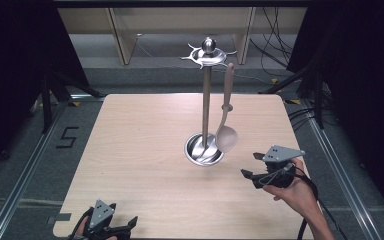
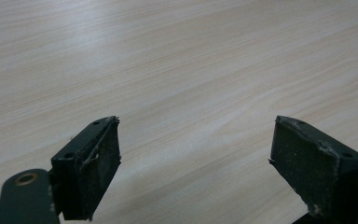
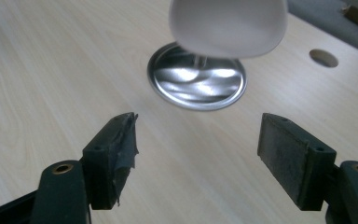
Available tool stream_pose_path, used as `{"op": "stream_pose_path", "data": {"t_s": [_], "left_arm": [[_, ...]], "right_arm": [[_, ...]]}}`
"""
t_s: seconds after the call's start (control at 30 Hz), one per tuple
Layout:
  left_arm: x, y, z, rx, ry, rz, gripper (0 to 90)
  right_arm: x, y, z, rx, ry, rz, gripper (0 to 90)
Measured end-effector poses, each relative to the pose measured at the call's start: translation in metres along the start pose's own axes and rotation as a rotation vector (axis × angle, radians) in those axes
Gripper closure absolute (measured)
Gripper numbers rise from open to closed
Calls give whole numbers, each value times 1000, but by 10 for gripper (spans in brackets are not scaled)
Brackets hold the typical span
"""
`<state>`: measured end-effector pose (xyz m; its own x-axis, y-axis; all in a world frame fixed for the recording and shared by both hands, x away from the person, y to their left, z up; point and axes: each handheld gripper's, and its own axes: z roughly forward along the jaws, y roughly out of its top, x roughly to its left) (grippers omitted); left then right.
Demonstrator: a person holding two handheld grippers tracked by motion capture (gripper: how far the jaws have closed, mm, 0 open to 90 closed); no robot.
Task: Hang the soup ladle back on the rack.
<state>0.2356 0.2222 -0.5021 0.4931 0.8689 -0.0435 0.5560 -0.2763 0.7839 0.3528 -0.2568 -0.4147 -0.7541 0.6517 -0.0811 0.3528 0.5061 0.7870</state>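
Pale spoon blurred and cut off above my released right tool, left tool released at table's near edge

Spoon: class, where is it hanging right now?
In the high view the spoon hangs from the stand, right of its pole, bowl above the base.

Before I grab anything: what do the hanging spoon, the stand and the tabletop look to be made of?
Spoon: matte pale grey-beige with no glints, probably plastic or silicone. Stand: polished metal, likely steel; its round base gives mirror-like reflections. Tabletop: light wood grain, smooth with a soft sheen, so wood or a wood-look laminate. Right tongs are open near the spoon; left tongs open over bare tabletop.
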Motion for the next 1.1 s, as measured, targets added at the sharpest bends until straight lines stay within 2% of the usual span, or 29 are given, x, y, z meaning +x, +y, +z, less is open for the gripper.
{"op": "stream_pose_path", "data": {"t_s": [0.1,0.13,0.17,0.2,0.23,0.27,0.3,0.33,0.37,0.43,0.47,0.53,0.57,0.63,0.67,0.7,0.73,0.77,0.8,0.83,0.87,0.93,0.97,1.0,1.1], "left_arm": [[1,0,0,-8,-2,16,150],[0,0,0,-5,1,1,150],[0,0,0,-6,-1,4,150],[-1,-1,0,-5,-3,-6,150],[-1,-1,1,-16,-3,-12,150],[3,-1,-1,3,-7,45,150],[2,-1,-3,34,7,25,150],[0,-2,0,2,0,3,150],[-1,-2,1,-8,2,-10,150],[0,-2,-1,5,7,4,150],[-1,-2,-1,-4,7,-8,150],[-2,-2,-1,-6,5,-11,150],[-1,-2,-1,-2,3,6,149],[0,-3,1,-15,-6,20,149],[-1,-3,-1,14,19,12,150],[0,-2,-1,11,10,26,150],[3,0,0,3,-10,77,149],[2,0,1,-13,-9,67,149],[-2,-2,0,-4,-1,10,149],[-2,-2,1,-14,-6,10,150],[-4,-3,-1,5,9,-13,149],[-2,-2,-1,-1,-3,11,150],[-4,-3,-1,-5,5,-8,150],[-4,-2,-1,-6,7,-9,149],[-3,-3,0,2,4,5,149]], "right_arm": [[4,-8,5,8,10,6,275],[6,-12,7,10,14,8,273],[6,-13,7,9,13,1,272],[9,-16,8,19,21,18,270],[9,-18,8,12,25,8,265],[11,-21,9,12,34,12,259],[11,-23,9,3,29,13,259],[12,-25,10,0,39,14,257],[14,-27,9,-2,27,30,254],[14,-31,11,-15,29,4,249],[16,-33,10,0,37,23,248],[19,-39,11,-3,34,8,246],[20,-41,11,9,48,12,246],[23,-45,11,22,45,20,245],[23,-47,12,19,39,5,242],[27,-50,11,32,44,29,240],[25,-52,11,26,48,-4,240],[27,-53,10,30,43,4,240],[28,-54,9,33,42,7,240],[28,-55,9,33,41,5,239],[29,-56,8,38,39,10,239],[30,-58,8,36,43,7,236],[31,-59,7,39,41,8,236],[32,-60,7,39,39,17,235],[34,-63,4,36,38,14,223]]}}
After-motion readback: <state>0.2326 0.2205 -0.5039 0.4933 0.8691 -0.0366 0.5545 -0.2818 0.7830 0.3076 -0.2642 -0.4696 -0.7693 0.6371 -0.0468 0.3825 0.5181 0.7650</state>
